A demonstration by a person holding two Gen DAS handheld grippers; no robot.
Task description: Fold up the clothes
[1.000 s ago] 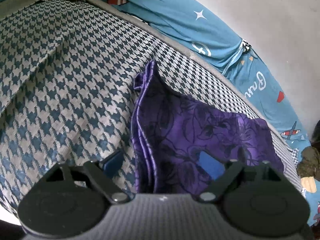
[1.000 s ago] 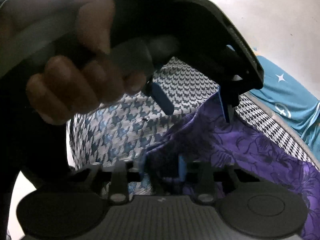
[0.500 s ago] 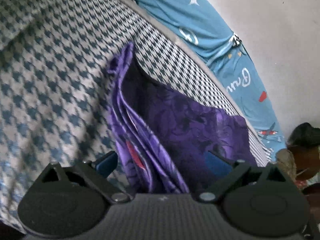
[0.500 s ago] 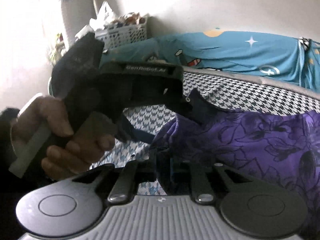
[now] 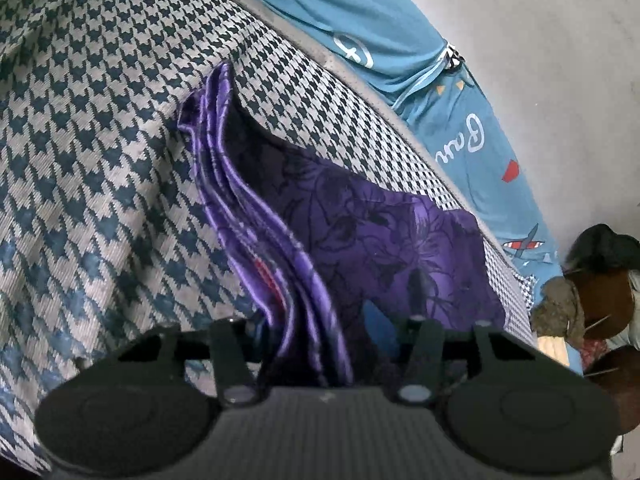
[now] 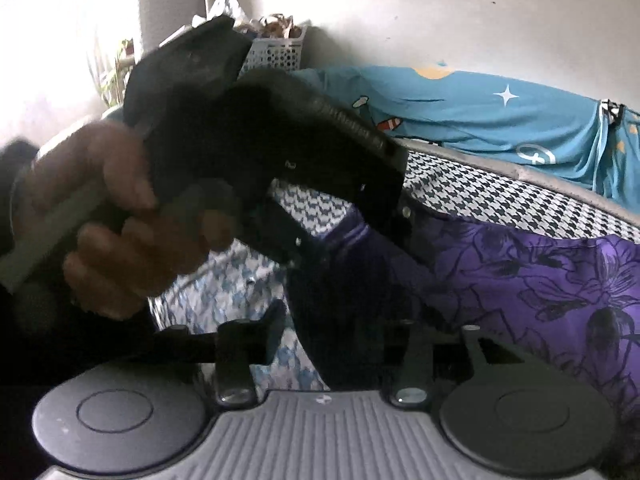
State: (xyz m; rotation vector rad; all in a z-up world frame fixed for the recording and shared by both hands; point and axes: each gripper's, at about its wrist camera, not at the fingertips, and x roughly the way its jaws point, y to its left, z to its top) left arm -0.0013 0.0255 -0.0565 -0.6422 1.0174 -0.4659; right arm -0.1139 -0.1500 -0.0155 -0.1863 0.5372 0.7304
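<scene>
Behind everything is a plain pale wall (image 5: pixel 540 40), and in front of it lies a bed with a blue-and-white checked cover (image 5: pixel 100 140). Along the far edge of the bed runs a bright blue sheet (image 5: pixel 400 40) with stars, planes and letters on it. The purple cloth (image 5: pixel 380 232) with dark flowers lies folded on the checked cover, near that far edge, and its stacked edges lift up toward the camera. The left gripper (image 5: pixel 316 332) is pinched onto those layered edges; a bit of red shows between the layers, too small to make out. In the right wrist view, the left gripper (image 6: pixel 320 248) and the hand (image 6: pixel 120 220) holding it fill the middle and block much of the bed. The right gripper (image 6: pixel 332 340) has dark purple cloth (image 6: pixel 540 280) bunched between its fingers, but the cloth hides the tips, so you cannot tell if it is closed. A white basket (image 6: pixel 276 52) full of stuff sits far back by the wall. At the right edge of the left view are brown and dark shapes (image 5: pixel 600 280), blurry and cut off.
</scene>
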